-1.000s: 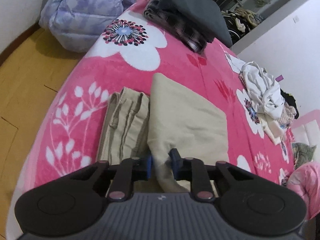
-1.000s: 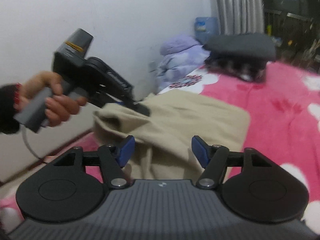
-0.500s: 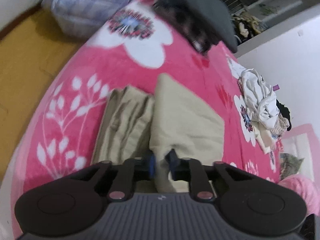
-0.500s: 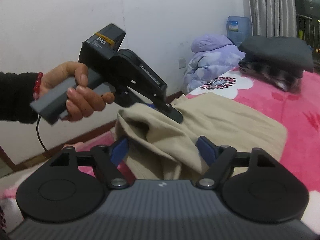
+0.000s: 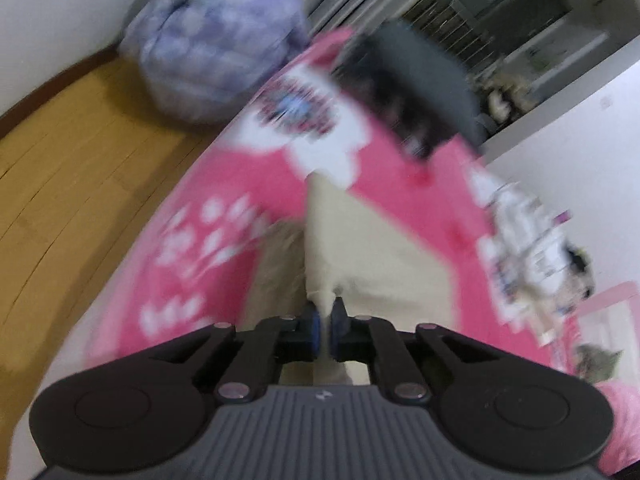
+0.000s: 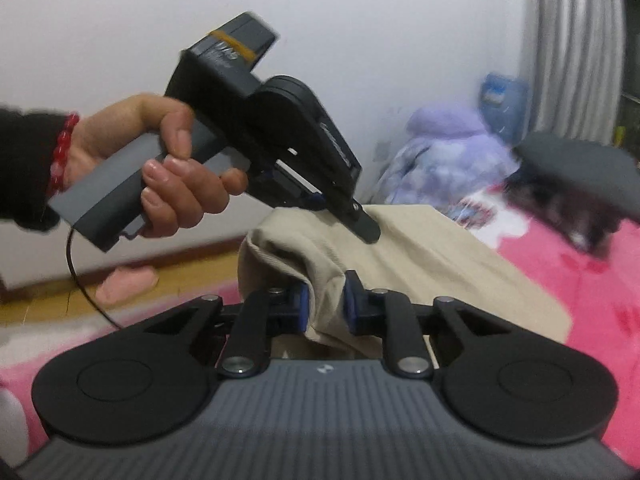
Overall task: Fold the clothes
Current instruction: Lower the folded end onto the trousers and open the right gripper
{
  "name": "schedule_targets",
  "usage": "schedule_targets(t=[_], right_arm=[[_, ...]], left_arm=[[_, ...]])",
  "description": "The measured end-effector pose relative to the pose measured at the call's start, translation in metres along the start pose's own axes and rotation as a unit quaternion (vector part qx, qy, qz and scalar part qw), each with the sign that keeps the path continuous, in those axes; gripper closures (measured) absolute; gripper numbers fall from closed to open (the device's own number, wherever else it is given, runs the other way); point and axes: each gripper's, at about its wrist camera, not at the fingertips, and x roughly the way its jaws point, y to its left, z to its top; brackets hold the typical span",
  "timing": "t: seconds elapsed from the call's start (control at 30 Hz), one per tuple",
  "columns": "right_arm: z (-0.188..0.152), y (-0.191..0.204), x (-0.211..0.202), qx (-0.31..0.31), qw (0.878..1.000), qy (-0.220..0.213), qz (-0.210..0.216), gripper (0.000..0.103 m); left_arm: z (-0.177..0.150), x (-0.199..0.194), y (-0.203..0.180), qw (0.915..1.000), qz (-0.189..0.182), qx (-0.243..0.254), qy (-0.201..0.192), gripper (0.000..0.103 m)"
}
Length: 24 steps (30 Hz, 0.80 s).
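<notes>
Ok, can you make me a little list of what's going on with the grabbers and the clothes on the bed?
surface: pink blanket with white flowers
being folded: beige garment, partly lifted
left gripper: shut on the garment's edge
right gripper: shut on a bunched fold of the same garment
hand: holds the left gripper's handle, seen from the right camera
folded pile: dark clothes at the far end of the bed
unfolded heap: light clothes near the wall
off the bed: purple bundle on the floor
picture quality: left view blurred

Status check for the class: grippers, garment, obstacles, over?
Left gripper shut on beige garment. Right gripper shut on same garment, edge lifted. Nothing blocking on pink blanket.
</notes>
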Motion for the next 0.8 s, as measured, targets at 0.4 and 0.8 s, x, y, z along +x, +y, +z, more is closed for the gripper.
schedule_targets(t=[0.4, 0.8], right_arm=[[-0.042, -0.033, -0.077, 0.18, 0.982, -0.005, 0.053, 0.074], [-0.107, -0.127, -0.091, 0.424, 0.905, 0.027, -0.036, 0.073]], left_arm=[[-0.017, -0.023, 0.009, 0.9992, 0.002, 0.029, 0.026, 0.056], [-0.042, -0.047, -0.004, 0.9974, 0.018, 0.054, 0.044, 0.052]])
